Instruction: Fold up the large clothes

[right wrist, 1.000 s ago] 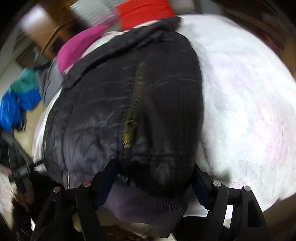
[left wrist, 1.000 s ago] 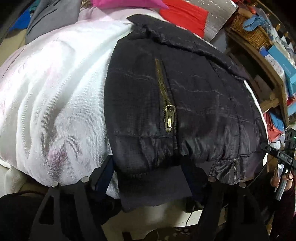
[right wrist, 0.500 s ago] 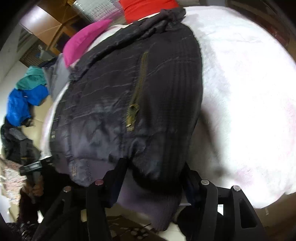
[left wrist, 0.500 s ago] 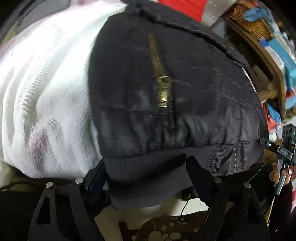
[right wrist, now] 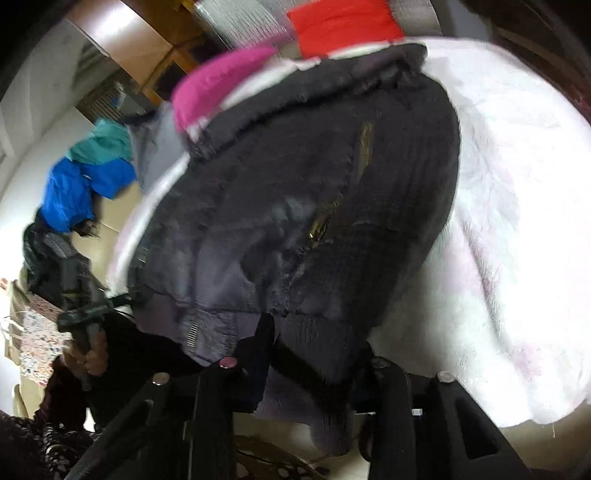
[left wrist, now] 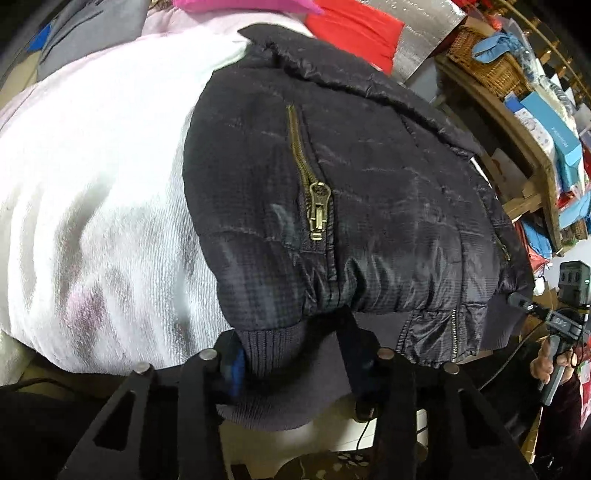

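Observation:
A black quilted jacket (left wrist: 369, 192) with a brass zip lies on a white fleece blanket (left wrist: 92, 166); its ribbed hem hangs over the near edge. My left gripper (left wrist: 291, 354) is shut on the ribbed hem at the jacket's left corner. In the right wrist view the same jacket (right wrist: 295, 221) appears blurred, and my right gripper (right wrist: 314, 354) is shut on the ribbed hem at its right corner. The blanket (right wrist: 517, 240) spreads to the right there.
Pink (left wrist: 240, 4) and red (left wrist: 354, 26) clothes lie at the blanket's far end. A wooden shelf with a wicker basket (left wrist: 487, 62) and boxes stands at the right. A blue and teal garment (right wrist: 85, 177) lies on the floor at the left.
Both grippers have closed on the ribbed hem; their jaws stood wider apart around it before. The right wrist view has swung and is blurred by motion.

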